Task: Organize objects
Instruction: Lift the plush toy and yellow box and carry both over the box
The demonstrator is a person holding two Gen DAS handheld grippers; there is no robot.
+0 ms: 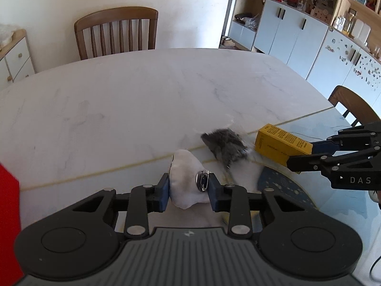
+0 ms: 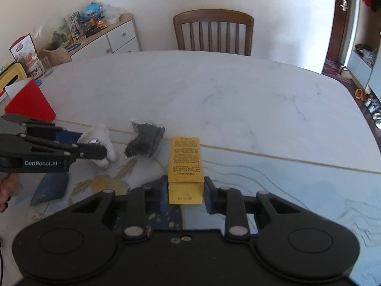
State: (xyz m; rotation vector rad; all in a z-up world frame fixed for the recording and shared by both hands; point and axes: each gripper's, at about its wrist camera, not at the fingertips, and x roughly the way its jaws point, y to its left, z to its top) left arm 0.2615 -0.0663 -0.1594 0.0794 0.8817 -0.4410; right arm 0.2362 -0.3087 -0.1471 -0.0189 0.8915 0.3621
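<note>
Marble-patterned desk, pale with grey veining, carrying three loose items and a printed mat at the near edge. Item one: white soft pouch with a metal clip, clamped between the blue pads of the left hand-held gripper, low over or on the desk; contact with the surface cannot be told. Item two: yellow box with printed text, gripped at its near end by the right hand-held gripper, its long side pointing straight ahead of the fingers; whether it rests on the desk or is lifted is unclear. Item three: clear bag of small black pieces, lying loose on the desk ahead of and between the two hand-held grippers, just beyond the pouch and close to the left of the box. Item four: red box, far to the left of the left hand-held gripper, untouched. Blue pouch-like object on the mat, below the left hand-held gripper. Progress, as a judgement: early to middle stage; two items are in hand but not visibly placed, no destination shows, and the black bag is left to handle.
</note>
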